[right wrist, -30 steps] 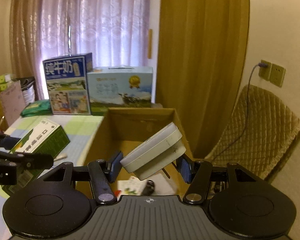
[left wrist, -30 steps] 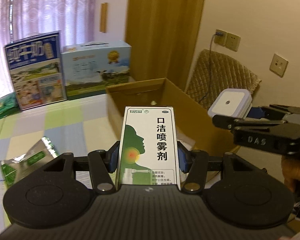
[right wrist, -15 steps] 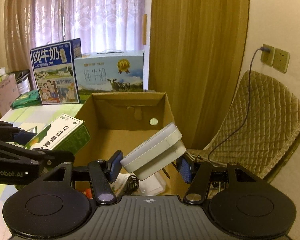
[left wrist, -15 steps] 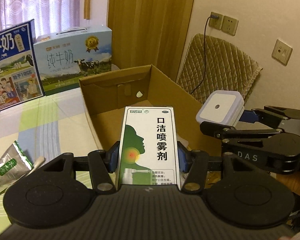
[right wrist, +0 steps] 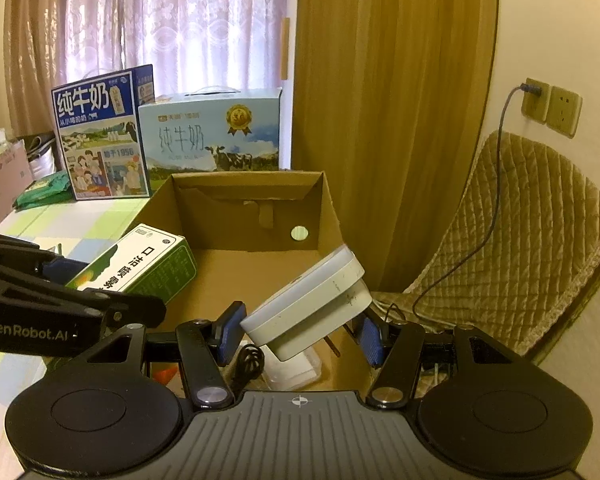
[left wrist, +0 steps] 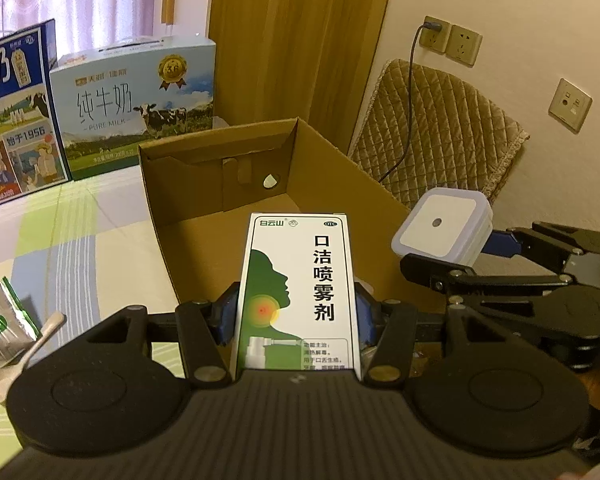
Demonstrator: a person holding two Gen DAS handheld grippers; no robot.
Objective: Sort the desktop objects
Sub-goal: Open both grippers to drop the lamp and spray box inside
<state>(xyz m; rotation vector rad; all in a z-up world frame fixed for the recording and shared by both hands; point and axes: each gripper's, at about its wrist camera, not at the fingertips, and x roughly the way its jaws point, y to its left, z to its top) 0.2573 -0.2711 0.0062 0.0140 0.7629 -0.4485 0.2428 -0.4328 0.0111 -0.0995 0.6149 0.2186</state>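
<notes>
Now that both grippers have been swung over from the tabletop, the open cardboard box [left wrist: 340, 184] fills the middle of each view. The spray box [left wrist: 298, 292] is clamped flat between the fingers of the left gripper [left wrist: 296, 316] and held above the box's near edge. The white night light [right wrist: 308, 308] is pinched, tilted, in the right gripper [right wrist: 300, 332] over the box floor, where a few bits are already lying. Pretty clearly only the drops are left for these two.
</notes>
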